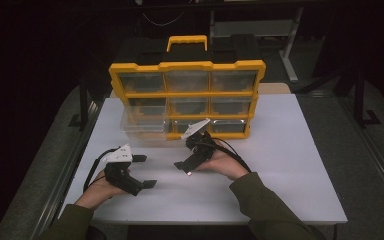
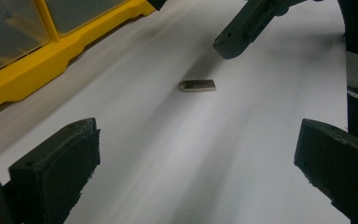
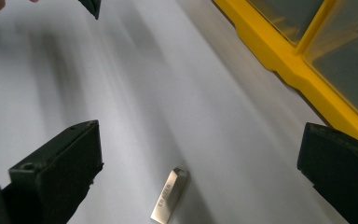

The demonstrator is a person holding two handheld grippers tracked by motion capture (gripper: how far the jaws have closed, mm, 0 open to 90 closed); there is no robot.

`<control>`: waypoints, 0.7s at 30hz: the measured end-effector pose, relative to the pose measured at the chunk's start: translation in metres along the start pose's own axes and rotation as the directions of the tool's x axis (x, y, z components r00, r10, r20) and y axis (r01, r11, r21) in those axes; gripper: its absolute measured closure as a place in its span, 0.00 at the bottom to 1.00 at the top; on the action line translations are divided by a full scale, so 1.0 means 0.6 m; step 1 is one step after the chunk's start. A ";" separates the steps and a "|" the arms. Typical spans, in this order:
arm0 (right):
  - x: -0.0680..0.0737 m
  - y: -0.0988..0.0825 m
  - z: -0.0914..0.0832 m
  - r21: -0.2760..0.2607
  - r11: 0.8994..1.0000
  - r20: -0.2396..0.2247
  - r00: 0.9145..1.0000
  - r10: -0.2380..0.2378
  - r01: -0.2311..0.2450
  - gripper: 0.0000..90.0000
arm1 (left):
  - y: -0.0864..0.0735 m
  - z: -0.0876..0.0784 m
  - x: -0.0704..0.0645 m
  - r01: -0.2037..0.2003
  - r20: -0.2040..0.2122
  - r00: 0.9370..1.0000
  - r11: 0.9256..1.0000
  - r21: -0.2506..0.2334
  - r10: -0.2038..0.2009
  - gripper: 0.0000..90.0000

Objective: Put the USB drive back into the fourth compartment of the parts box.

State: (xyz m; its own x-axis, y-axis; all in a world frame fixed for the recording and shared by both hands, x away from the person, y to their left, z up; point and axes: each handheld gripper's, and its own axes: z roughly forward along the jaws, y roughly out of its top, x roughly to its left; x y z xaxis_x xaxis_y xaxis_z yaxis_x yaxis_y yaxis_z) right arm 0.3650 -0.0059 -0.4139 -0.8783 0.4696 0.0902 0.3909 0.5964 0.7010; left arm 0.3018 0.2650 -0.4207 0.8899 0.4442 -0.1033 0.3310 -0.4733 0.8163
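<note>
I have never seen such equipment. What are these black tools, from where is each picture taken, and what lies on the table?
A person sits at a white table and holds a hand tool in each hand: the left gripper and the right gripper. Each has two black jaws. The high view looks down from above. The other two pictures come from small cameras riding on each gripper, so its own jaws rise from the bottom. Both grippers are open and hold nothing. Between them lies a small metal USB stick, under the right gripper's jaws. Behind stands a yellow organizer with clear drawers; one clear drawer is pulled out.
</note>
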 end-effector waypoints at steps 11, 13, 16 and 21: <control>0.003 -0.009 0.008 0.028 0.999 -0.008 1.000 -0.017 0.017 0.00 | -0.009 0.005 -0.003 -0.015 -0.018 1.000 1.000 -0.009 0.015 0.00; 0.004 -0.010 0.009 0.036 0.999 -0.012 1.000 -0.010 0.010 0.00 | -0.010 0.004 -0.003 -0.019 -0.021 1.000 1.000 -0.012 0.018 0.00; 0.005 -0.012 0.010 0.045 0.999 -0.012 1.000 -0.012 0.012 0.01 | -0.011 0.004 -0.003 -0.017 -0.020 1.000 1.000 -0.016 0.016 0.00; 0.005 -0.015 0.012 0.055 0.998 -0.014 0.999 -0.033 0.034 0.07 | -0.012 0.004 -0.002 -0.010 -0.019 1.000 1.000 -0.020 0.010 0.00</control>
State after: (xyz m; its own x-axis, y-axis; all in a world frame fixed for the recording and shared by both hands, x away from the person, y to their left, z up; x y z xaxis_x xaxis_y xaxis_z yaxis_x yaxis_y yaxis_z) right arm 0.3608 -0.0053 -0.4252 -0.8944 0.4406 0.0771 0.3759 0.6468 0.6637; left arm 0.2993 0.2661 -0.4277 0.8871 0.4537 -0.0847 0.3155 -0.4623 0.8287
